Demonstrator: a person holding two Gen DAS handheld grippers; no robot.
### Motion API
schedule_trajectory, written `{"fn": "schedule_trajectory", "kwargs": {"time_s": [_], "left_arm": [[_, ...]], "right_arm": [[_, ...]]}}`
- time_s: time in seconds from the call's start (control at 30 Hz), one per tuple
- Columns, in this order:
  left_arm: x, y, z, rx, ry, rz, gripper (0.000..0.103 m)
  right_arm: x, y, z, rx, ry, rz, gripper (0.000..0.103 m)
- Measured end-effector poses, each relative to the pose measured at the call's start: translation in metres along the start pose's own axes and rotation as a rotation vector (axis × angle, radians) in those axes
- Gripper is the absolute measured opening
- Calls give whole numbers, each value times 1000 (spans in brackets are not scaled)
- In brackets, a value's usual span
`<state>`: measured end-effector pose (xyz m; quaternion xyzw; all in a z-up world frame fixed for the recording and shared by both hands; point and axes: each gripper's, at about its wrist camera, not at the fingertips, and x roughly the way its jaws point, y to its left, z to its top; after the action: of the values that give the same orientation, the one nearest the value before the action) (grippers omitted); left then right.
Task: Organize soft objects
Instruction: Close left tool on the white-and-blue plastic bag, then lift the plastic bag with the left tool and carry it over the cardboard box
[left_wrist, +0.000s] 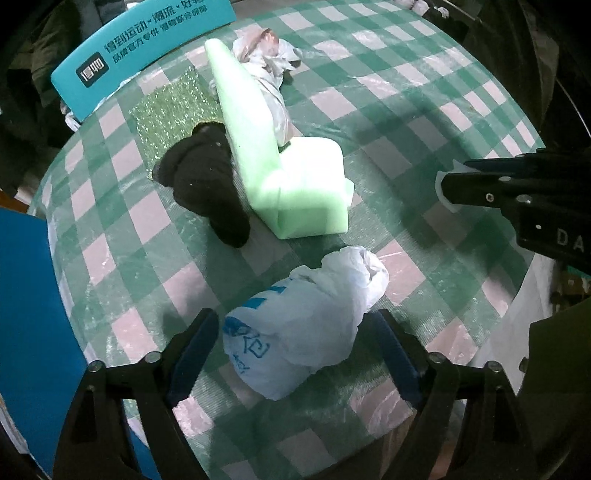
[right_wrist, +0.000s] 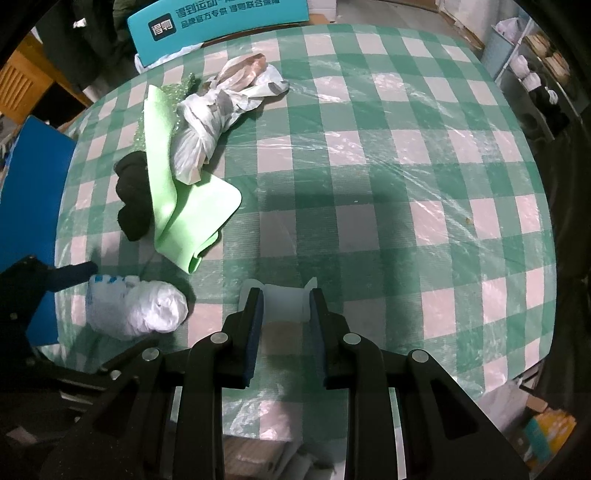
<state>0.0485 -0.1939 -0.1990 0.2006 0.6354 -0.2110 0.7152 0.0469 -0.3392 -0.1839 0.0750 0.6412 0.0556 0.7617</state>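
My left tool (left_wrist: 295, 354) stands released astride the white bag (left_wrist: 299, 325), whose long axis runs between the fingers toward far-right. My right tool (right_wrist: 286, 314), farther off, grasps a small white piece (right_wrist: 286, 302).

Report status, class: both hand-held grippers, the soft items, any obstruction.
Left hand-held gripper open, straddling white plastic bag. Right hand-held gripper shut on small white piece. Green foam sheet, black cloth beyond; path unobstructed.

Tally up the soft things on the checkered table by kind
Plastic bags: 2, white with blue print, knotted grey-white
Green foam sheets: 1
Black cloth bundles: 1
Green glitter sheets: 1
Total: 5
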Motion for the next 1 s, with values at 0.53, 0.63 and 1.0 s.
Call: {"fn": "schedule_trajectory", "kwargs": {"time_s": [0.53, 0.63, 1.0], "left_arm": [[-25, 11, -9, -31, -78, 18, 58], [-37, 17, -10, -51, -102, 26, 58], [-72, 37, -20, -110, -172, 75, 58]], "right_arm": [[-11, 16, 2, -45, -30, -15, 23], [-17, 18, 2, -52, -43, -11, 23], [-43, 38, 3, -91, -100, 7, 23]]}}
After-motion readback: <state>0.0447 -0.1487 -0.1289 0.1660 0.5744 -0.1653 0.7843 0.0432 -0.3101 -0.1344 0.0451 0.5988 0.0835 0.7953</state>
